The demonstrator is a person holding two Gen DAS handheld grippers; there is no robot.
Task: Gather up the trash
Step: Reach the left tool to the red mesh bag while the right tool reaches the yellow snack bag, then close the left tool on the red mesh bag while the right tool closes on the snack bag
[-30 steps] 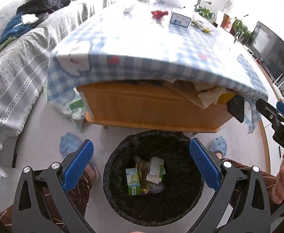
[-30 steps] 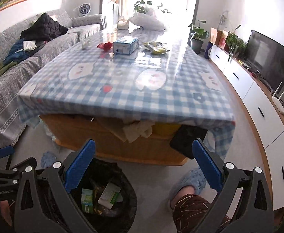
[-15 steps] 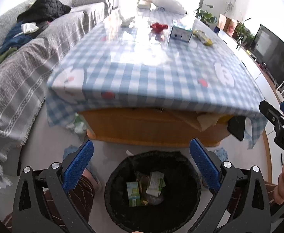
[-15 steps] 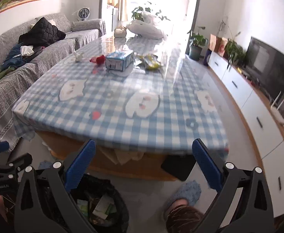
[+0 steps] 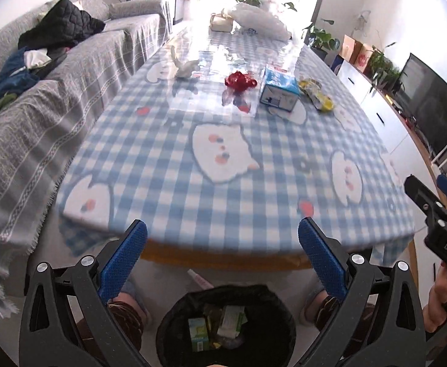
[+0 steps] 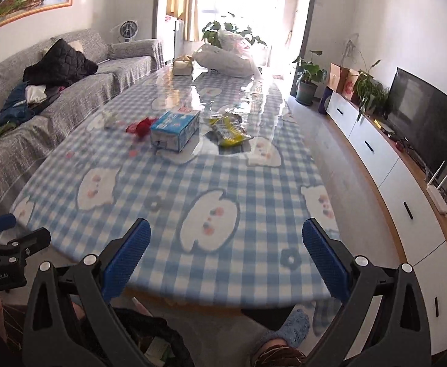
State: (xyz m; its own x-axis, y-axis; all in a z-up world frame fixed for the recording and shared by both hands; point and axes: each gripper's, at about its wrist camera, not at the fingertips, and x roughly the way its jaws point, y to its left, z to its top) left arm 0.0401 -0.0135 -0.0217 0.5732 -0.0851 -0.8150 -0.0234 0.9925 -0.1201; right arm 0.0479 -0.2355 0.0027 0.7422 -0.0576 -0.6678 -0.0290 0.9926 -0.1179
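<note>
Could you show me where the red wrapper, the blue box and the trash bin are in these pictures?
red wrapper point(image 5: 238, 80): left wrist view, on its crumpled middle.
blue box point(image 5: 278, 92): left wrist view, on its near side face.
trash bin point(image 5: 266, 294): left wrist view, on the black liner at its far rim.

The surface point(image 5: 229, 183), under a blue-and-white checked cloth with cat faces, stretches ahead of both claws. Well beyond them lie a red wrapper point(image 5: 239, 80), a blue tissue box point(image 5: 278, 90) and a yellow packet point(image 5: 316, 94). Farther off rest crumpled white paper point(image 5: 185, 67) and a white bag point(image 5: 258, 24). A black-lined bin point(image 5: 226, 325) stands on the floor below the left claw.
</note>
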